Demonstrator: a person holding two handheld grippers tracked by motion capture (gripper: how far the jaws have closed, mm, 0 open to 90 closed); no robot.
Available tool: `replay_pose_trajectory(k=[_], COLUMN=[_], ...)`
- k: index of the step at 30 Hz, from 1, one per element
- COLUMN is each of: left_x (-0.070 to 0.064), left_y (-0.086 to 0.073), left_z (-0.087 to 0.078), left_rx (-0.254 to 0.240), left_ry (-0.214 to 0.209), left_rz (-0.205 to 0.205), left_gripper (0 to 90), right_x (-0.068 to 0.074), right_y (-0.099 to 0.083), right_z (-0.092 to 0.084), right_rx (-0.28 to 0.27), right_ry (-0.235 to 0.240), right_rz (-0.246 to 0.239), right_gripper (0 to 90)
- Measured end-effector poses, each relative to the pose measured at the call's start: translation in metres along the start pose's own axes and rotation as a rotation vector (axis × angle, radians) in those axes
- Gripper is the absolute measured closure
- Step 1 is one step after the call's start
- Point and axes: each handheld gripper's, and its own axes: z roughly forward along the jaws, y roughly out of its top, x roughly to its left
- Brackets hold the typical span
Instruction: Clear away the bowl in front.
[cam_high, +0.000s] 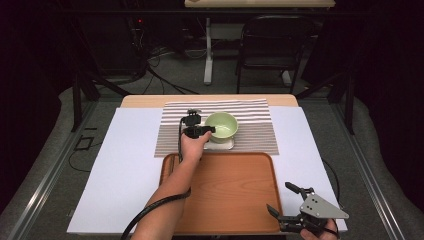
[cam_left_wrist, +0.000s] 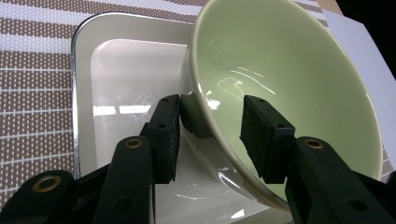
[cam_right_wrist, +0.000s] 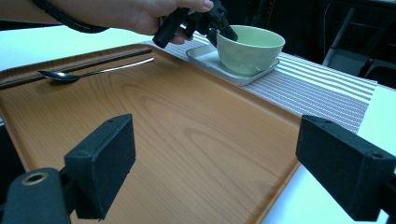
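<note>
Straddling the near rim of the green bowl, the left gripper has one jaw outside the wall and one inside; the jaws are apart and no pad visibly presses on the wall. The bowl sits tilted in a shallow white dish on a striped placemat, at the far middle of the counter. A wooden tray lies just in front of the placemat, with a spoon near its left edge. The right gripper hangs over the tray's near right corner, jaws apart and holding nothing, well apart from the bowl.
</note>
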Motion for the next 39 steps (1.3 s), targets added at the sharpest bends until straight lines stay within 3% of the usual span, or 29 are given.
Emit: replay_pose_trajectory(k=[8,39], left_x=[0.001,-0.003], left_y=[-0.001,0.003], left_z=[0.004,0.017], left_rx=[0.007,0.012], left_ry=[-0.002,0.054], left_rz=[-0.023,-0.032], left_gripper=[60.0,64.8], right_x=[0.000,0.000], right_y=[0.000,0.000], right_z=[0.000,0.001], right_rx=[0.001,0.004], right_ry=[0.000,0.005], right_rz=[0.004,0.005], right_gripper=[12.0,12.2])
